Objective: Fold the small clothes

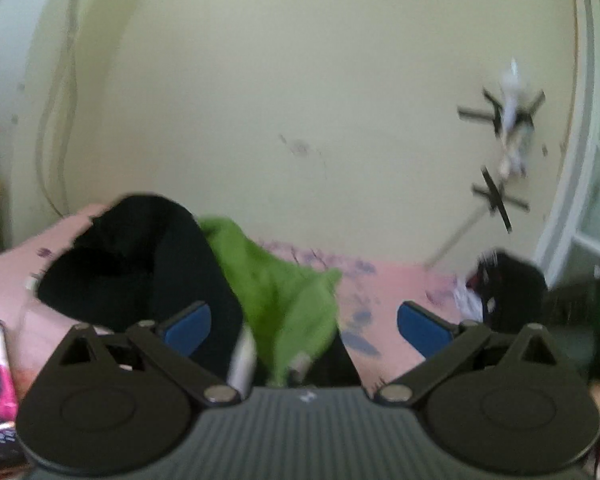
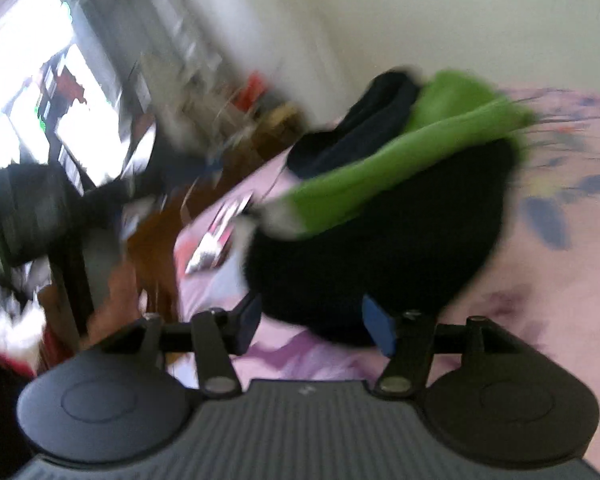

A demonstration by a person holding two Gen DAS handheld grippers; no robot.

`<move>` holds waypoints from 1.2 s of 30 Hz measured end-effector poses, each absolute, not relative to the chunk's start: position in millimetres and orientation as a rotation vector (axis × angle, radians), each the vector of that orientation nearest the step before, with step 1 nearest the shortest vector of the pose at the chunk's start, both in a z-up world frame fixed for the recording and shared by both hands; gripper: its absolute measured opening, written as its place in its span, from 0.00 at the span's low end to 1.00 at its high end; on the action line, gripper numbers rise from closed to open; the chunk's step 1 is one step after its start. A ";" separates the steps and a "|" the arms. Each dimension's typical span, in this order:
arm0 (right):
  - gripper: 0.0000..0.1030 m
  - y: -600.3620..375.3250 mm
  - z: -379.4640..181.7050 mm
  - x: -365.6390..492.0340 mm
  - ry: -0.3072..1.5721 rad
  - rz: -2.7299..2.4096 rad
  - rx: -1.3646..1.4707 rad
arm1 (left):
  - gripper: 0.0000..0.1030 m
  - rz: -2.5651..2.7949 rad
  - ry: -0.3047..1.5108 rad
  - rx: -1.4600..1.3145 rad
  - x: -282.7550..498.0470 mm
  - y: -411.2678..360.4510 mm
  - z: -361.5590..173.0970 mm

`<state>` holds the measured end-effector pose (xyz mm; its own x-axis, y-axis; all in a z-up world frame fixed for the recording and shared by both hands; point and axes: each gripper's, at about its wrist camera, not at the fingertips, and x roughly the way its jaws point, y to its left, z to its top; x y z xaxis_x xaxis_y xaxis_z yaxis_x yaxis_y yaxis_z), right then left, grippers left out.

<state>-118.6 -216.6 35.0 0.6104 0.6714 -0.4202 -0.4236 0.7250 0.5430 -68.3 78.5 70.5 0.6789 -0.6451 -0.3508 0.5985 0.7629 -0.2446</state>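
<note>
A pale wall [image 1: 260,80] rises behind a pink floral bedsheet [image 1: 380,280]; on the sheet a black garment [image 1: 140,272] and a green garment [image 1: 284,292] lie heaped together; the left gripper [image 1: 304,326] gapes wide, empty, just before them; the right gripper [image 2: 314,324], motion-blurred, stands open, holding nothing, at the black cloth's edge.

Black garment [image 1: 140,268] is lying bunched in a heap on the pink bedsheet [image 1: 400,284]. Green garment [image 1: 280,292] is lying crumpled, draping over the black one, touching it.
</note>
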 end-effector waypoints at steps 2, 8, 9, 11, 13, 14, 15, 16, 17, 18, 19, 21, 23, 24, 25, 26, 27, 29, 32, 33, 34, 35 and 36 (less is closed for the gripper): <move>0.55 -250.0 38.5 -117.7 0.604 0.555 0.481 | 1.00 -0.720 0.457 -0.064 -62.6 54.4 63.8; 0.56 -326.8 58.2 -63.0 0.539 0.369 0.566 | 1.00 -0.637 0.557 0.007 -31.9 21.5 39.8; 0.57 -333.5 56.8 -45.5 0.541 0.370 0.595 | 1.00 -0.647 0.578 -0.021 -27.0 26.2 36.4; 0.67 -349.5 52.7 -3.1 0.566 0.388 0.668 | 1.00 -0.636 0.607 -0.043 -19.0 34.7 30.3; 0.70 -359.1 39.4 39.0 0.602 0.388 0.706 | 1.00 -0.592 0.628 -0.038 -12.4 38.4 23.9; 0.71 -360.3 30.9 62.7 0.625 0.376 0.725 | 0.99 -0.590 0.640 -0.046 -10.1 41.9 22.2; 0.72 -361.7 22.2 81.1 0.648 0.380 0.746 | 0.99 -0.602 0.655 -0.061 -8.2 44.3 21.9; 0.72 -359.8 10.0 101.4 0.672 0.391 0.767 | 0.97 -0.623 0.673 -0.078 -5.9 47.0 21.3; 0.72 -356.1 -3.7 120.5 0.695 0.389 0.792 | 0.93 -0.641 0.688 -0.086 -4.2 48.9 20.4; 0.72 -350.5 -14.4 137.3 0.716 0.386 0.815 | 0.90 -0.657 0.697 -0.090 -3.7 51.7 20.0; 0.72 -343.8 -21.9 150.2 0.732 0.395 0.833 | 0.86 -0.668 0.702 -0.091 -2.4 51.5 20.9; 0.69 -325.4 -33.7 172.4 0.758 0.438 0.856 | 0.76 -0.673 0.719 -0.098 -1.6 55.4 20.0; 0.40 -303.7 -36.1 184.2 0.761 0.468 0.830 | 0.47 -0.650 0.728 -0.085 2.5 55.5 19.0; 0.29 -294.1 -34.0 185.8 0.760 0.460 0.819 | 0.40 -0.631 0.727 -0.082 2.1 59.2 19.1; 0.24 -288.3 -29.2 182.5 0.746 0.450 0.818 | 0.26 -0.620 0.725 -0.094 1.7 64.7 19.7; 0.19 -286.9 -21.8 176.1 0.719 0.452 0.817 | 0.09 -0.616 0.721 -0.116 2.0 69.6 20.4; 0.18 -288.0 -11.8 166.1 0.691 0.463 0.822 | 0.09 -0.610 0.712 -0.130 1.3 74.0 21.8; 0.16 -298.2 15.7 137.0 0.624 0.490 0.855 | 0.06 -0.609 0.673 -0.154 -4.6 84.8 29.9; 0.16 -313.2 66.9 78.2 0.497 0.530 0.855 | 0.06 -0.642 0.588 -0.193 -21.5 99.5 53.2; 0.16 -316.6 86.9 53.5 0.453 0.540 0.844 | 0.06 -0.653 0.548 -0.202 -28.3 104.1 63.6; 0.16 -318.1 105.0 31.2 0.409 0.545 0.826 | 0.06 -0.661 0.490 -0.207 -37.4 109.6 77.6; 0.16 -320.0 128.4 4.5 0.355 0.547 0.798 | 0.06 -0.663 0.431 -0.208 -46.2 114.9 91.4; 0.16 -320.8 149.5 -22.2 0.300 0.548 0.772 | 0.06 -0.665 0.373 -0.210 -55.8 121.0 106.2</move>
